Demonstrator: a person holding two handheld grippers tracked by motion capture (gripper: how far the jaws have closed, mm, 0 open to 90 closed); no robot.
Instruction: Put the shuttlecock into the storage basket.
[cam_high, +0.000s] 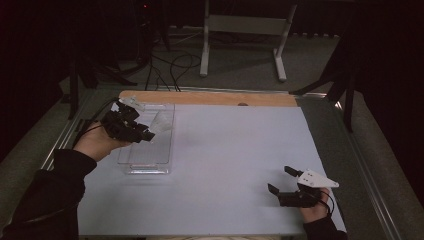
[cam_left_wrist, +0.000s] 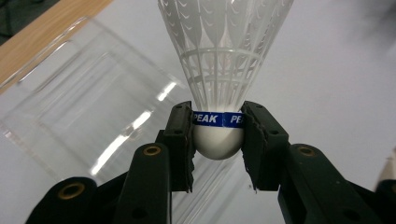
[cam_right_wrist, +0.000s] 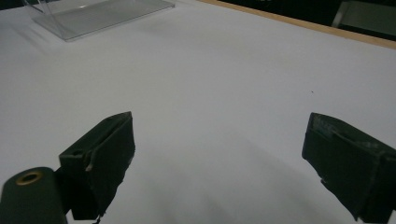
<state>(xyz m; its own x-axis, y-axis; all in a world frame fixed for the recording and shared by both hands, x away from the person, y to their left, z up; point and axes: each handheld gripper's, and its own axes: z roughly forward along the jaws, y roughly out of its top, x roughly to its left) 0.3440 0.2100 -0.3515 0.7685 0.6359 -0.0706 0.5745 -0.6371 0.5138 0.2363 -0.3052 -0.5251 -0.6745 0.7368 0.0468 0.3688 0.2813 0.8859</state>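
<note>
Left tongs (cam_left_wrist: 218, 140) clamped on the rounded cork of a white feathered shuttlecock with a blue band (cam_left_wrist: 219, 65), held above a clear plastic rectangular tray (cam_high: 147, 160) at the tabletop's (cam_high: 230, 150) far left, right tongs (cam_high: 284, 180) spread wide and empty, near right.

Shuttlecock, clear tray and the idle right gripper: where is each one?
shuttlecock (cam_left_wrist: 218, 142), left gripper view, on its white rounded cork.
clear tray (cam_high: 150, 162), high view, on its near wall.
right gripper (cam_high: 281, 179), high view, midway between its open fingers.
</note>
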